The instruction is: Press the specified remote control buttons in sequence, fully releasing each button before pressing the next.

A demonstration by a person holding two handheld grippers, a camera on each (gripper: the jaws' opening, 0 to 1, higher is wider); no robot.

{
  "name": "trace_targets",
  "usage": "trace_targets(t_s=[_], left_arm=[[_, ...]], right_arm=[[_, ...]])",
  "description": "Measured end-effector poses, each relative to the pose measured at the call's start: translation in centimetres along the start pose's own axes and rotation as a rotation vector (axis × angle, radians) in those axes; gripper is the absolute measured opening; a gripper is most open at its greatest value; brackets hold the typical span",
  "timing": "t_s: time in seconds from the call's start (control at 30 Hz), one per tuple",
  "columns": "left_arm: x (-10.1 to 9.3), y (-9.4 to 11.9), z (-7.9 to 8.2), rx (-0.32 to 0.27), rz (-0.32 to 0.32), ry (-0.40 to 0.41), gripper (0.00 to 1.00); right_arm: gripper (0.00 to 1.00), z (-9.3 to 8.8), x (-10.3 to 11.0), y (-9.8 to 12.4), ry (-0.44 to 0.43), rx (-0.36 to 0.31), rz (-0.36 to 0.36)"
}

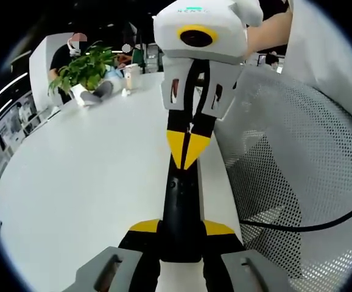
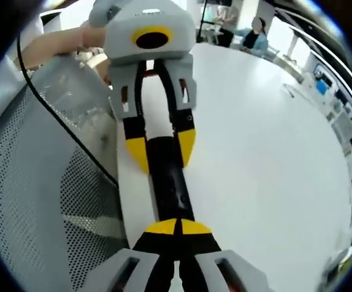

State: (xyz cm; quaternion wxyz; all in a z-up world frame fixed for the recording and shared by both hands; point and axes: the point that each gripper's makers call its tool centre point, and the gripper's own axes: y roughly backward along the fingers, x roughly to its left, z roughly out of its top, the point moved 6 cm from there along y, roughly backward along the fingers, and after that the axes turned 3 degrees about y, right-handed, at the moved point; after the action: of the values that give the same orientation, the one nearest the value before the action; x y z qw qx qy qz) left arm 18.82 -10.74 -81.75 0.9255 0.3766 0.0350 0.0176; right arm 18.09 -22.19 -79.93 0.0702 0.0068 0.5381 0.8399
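Yellow-tipped and wedge-shaped, the two jaws of the left gripper (image 1: 182, 228) rise at the bottom of the left gripper view. They are clamped on the near end of the remote control (image 1: 181, 201), one jaw against each long side. The remote is a long, narrow black bar with a smooth, slightly glossy face. It lies flat on the white table (image 1: 91, 182), close to the table's edge.

From the far end comes the right gripper (image 1: 188, 149), with a body of white plastic. Its yellow jaws are closed together into one point, and this point rests on the upper face of the remote. It seems to press on a button, but the dark surface is too dim to be sure.

The right gripper view shows the same thing from the other side. The right gripper (image 2: 177, 228) has its jaws together on the remote control (image 2: 170, 182), and the left gripper (image 2: 162, 149) holds the bar between its spread jaws.

Beside the table stands a chair back (image 1: 298, 152) of pale perforated mesh, and a thin black cable (image 1: 310, 228) curves across it. At the far end of the matte table top is a leafy green plant (image 1: 88, 67) in a white pot, and people sit behind it.
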Motion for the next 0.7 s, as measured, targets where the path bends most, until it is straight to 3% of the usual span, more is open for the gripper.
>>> trace_targets(t_s=[0.6, 0.7], left_arm=[[0.01, 0.01, 0.03, -0.001, -0.001, -0.001, 0.24], [0.01, 0.01, 0.03, -0.001, -0.001, 0.0, 0.24]], right_arm=[[0.0, -0.05, -0.01, 0.07, -0.016, -0.013, 0.0], [0.0, 0.2, -0.04, 0.21, -0.023, -0.04, -0.014]])
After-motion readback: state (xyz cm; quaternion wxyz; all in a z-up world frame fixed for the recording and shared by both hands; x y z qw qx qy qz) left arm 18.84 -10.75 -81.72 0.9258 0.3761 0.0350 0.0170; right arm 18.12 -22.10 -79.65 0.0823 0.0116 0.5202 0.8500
